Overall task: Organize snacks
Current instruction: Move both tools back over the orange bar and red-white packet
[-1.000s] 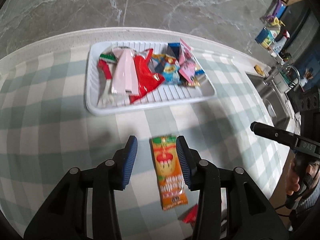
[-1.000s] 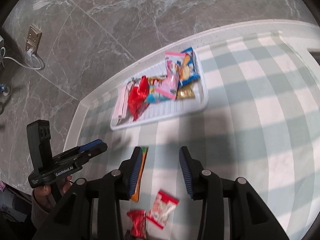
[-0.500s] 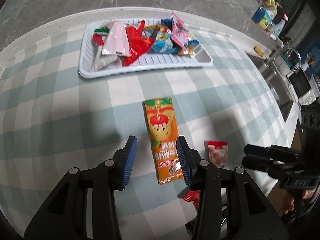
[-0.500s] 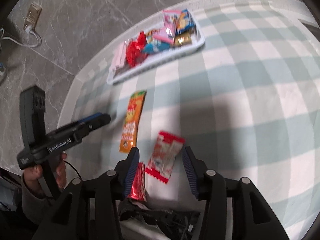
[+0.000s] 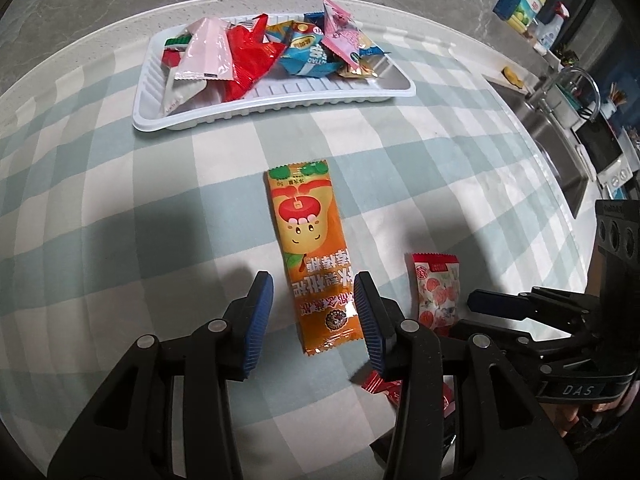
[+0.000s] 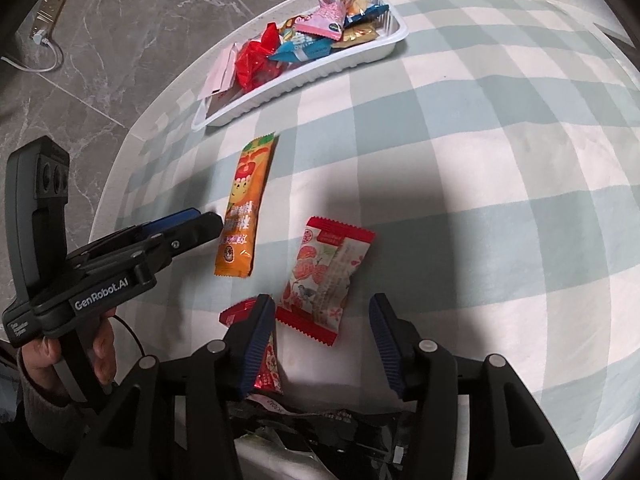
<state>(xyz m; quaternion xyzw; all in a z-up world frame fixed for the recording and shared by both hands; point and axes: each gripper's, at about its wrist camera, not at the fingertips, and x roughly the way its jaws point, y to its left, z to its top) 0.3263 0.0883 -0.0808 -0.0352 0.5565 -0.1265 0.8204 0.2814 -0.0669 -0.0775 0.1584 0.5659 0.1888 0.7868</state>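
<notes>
A white tray (image 5: 272,104) at the table's far side holds several snack packets; it also shows in the right wrist view (image 6: 340,65). A long orange packet (image 5: 312,256) lies on the checked cloth, its near end between the open jaws of my left gripper (image 5: 314,316), not gripped. It also shows in the right wrist view (image 6: 245,208). A red-and-white packet (image 6: 324,280) lies in front of my open right gripper (image 6: 322,340), its near end between the fingers. A small red packet (image 6: 264,356) lies under the right gripper's left finger.
A dark crumpled wrapper (image 6: 312,420) lies below the right gripper at the table's near edge. A sink and counter with bottles (image 5: 560,92) are off to the right. The marble floor (image 6: 120,20) lies beyond the round table's edge.
Both grippers pulled back from the tray and dropped lower toward the loose packets. The orange packet now lies between the left jaws and the red-and-white packet between the right jaws.
</notes>
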